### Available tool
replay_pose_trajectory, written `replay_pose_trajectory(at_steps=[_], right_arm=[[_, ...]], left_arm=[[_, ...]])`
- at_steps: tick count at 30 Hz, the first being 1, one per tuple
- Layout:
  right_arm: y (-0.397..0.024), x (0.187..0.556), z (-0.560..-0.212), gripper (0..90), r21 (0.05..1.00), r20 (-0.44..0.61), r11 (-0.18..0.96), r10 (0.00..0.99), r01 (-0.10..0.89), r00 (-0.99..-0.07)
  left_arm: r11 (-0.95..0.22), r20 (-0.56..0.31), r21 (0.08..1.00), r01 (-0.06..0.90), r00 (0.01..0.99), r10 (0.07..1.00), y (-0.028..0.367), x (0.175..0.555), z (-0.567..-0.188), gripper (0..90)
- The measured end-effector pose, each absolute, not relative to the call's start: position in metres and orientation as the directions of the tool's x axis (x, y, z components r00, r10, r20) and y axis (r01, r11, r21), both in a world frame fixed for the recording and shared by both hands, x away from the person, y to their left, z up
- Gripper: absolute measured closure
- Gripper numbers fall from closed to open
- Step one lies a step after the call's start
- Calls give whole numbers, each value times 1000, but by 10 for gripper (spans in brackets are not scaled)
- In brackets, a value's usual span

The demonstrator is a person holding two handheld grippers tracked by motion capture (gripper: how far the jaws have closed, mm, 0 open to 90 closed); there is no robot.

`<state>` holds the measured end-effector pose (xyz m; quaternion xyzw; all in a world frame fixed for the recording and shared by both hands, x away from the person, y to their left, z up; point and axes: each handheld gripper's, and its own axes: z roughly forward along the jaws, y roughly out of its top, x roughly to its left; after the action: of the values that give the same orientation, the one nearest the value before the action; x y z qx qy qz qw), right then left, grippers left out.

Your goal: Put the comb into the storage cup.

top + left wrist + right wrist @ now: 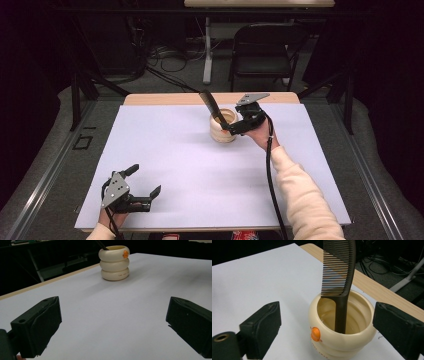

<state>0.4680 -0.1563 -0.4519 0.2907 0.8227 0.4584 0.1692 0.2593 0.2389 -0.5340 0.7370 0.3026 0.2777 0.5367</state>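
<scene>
A cream ribbed cup (222, 129) with an orange mark stands on the white tabletop, right of centre toward the far edge. A dark comb (210, 106) stands in it handle down, leaning up and to the left. In the right gripper view the comb (339, 270) rises from the cup (337, 343), and my right gripper (325, 327) is open, its jaws wide on either side of the cup and touching neither cup nor comb. The right gripper (230, 127) sits just right of the cup. My left gripper (146, 180) rests open near the front left corner, facing the distant cup (114, 263).
The white sheet (200, 170) covers most of the table, with a wooden strip (165, 98) along the far edge. A black folding chair (262, 50) and floor cables lie beyond the table. The right gripper's cable (272, 190) trails along the forearm.
</scene>
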Motion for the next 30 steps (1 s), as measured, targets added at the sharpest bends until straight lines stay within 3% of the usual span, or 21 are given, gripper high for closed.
replay_pose_trajectory(at_steps=[9,30], right_arm=[[-166,455,-452,0,844,-1,421,621,332,-783],[-194,413,-452,0,843,7,431,593,324,-805]], left_arm=[[-242,82,959,150,667,741,237,260,-534,2],[-248,84,956,154,669,739,234,261,-535,2]])
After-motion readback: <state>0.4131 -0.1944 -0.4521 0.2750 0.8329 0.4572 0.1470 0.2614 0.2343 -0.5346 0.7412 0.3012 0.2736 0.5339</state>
